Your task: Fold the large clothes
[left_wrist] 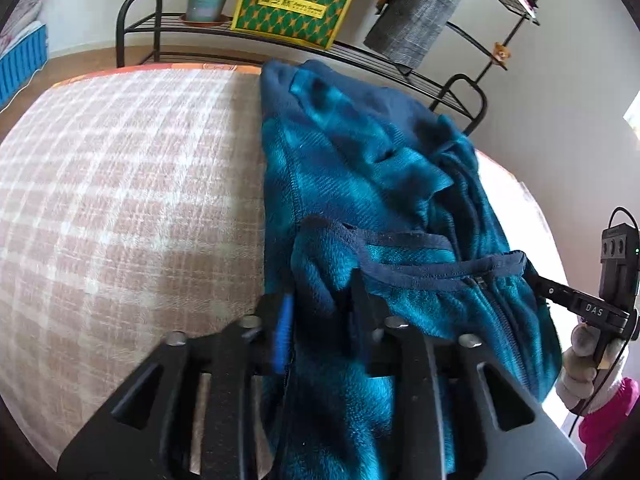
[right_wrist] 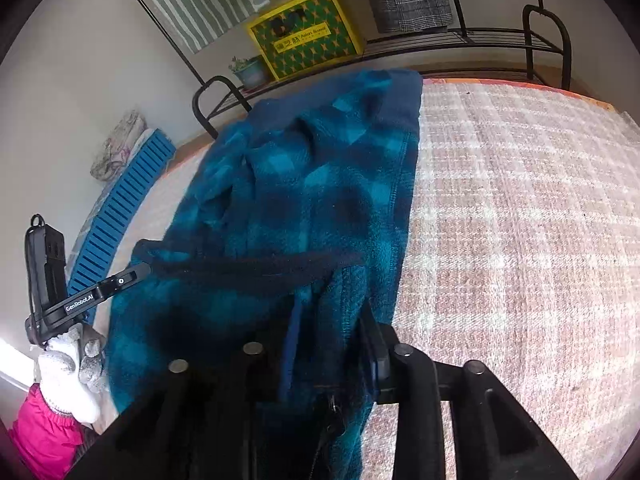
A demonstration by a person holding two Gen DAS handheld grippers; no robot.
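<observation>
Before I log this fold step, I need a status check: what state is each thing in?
Fleece jacket: bunched, partly folded on the plaid cover, near edge lifted.
Zipper: closed where visible.
Left claw: shut on the jacket's edge.
Right claw: shut on the jacket's edge.
Potted plant: upright on the rack.

Soft daylight is filling both fisheye views, and it seems to be coming from the overexposed white patch at the right edge of the left wrist view and the lower left of the right wrist view. Glare is washing out the pink-and-white checked woven cover (left_wrist: 120, 200) near that side. The teal-and-navy plaid fleece garment (right_wrist: 304, 184) is looking smeared by motion blur. Straight lines are bowing toward the rims, and dark vignetting is closing the corners.
</observation>
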